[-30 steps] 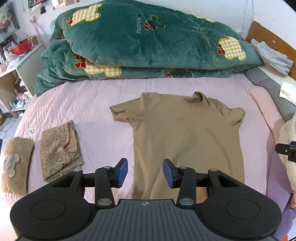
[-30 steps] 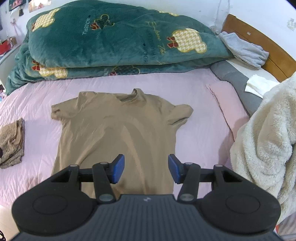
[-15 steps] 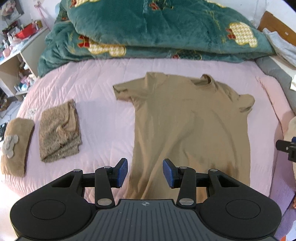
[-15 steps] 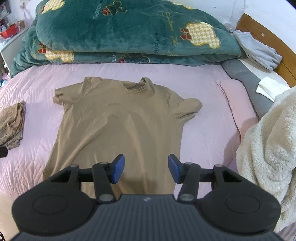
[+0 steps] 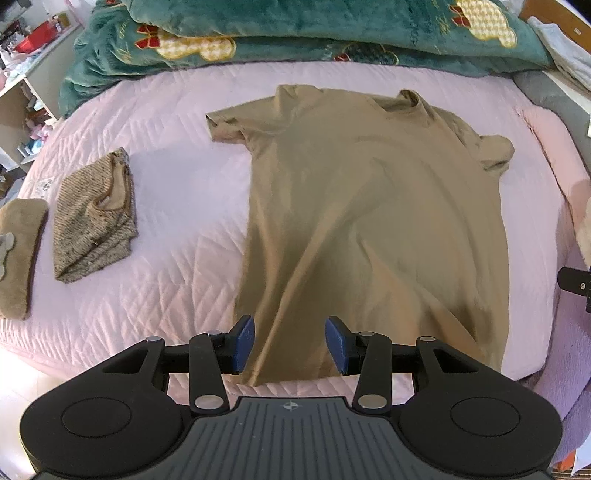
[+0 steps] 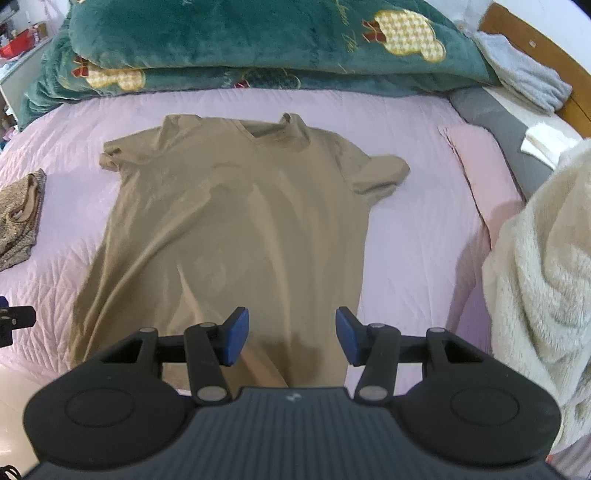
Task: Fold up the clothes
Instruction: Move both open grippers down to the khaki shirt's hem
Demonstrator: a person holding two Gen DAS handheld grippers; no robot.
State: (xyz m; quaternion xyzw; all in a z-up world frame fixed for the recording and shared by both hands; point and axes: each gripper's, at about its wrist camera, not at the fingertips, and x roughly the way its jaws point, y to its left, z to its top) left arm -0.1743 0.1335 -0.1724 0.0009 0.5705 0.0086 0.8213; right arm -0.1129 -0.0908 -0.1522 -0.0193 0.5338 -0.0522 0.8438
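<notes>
A tan short-sleeved T-shirt (image 5: pixel 373 221) lies spread flat on the pink quilted bed (image 5: pixel 173 192), collar away from me, hem at the near edge. My left gripper (image 5: pixel 290 345) hovers open above the hem's left corner, nothing between its blue pads. In the right wrist view the same T-shirt (image 6: pixel 236 229) fills the middle, and my right gripper (image 6: pixel 291 341) hangs open over the hem's right part, empty too. A black piece of the right gripper (image 5: pixel 576 284) shows at the left view's right edge, and part of the left gripper (image 6: pixel 14 323) at the right view's left edge.
A folded speckled brown garment (image 5: pixel 94 218) and a folded tan fleece piece (image 5: pixel 18 254) lie left of the shirt. A green teddy-print duvet (image 5: pixel 295 33) is heaped at the back. A cream fluffy blanket (image 6: pixel 543 280) sits at the right; a pink pillow (image 6: pixel 476 166) lies beyond.
Both grippers have sunk toward the bed and tipped further downward, so the shirt looks larger and its hem sits closer under the fingers. Jaws unchanged, both empty.
</notes>
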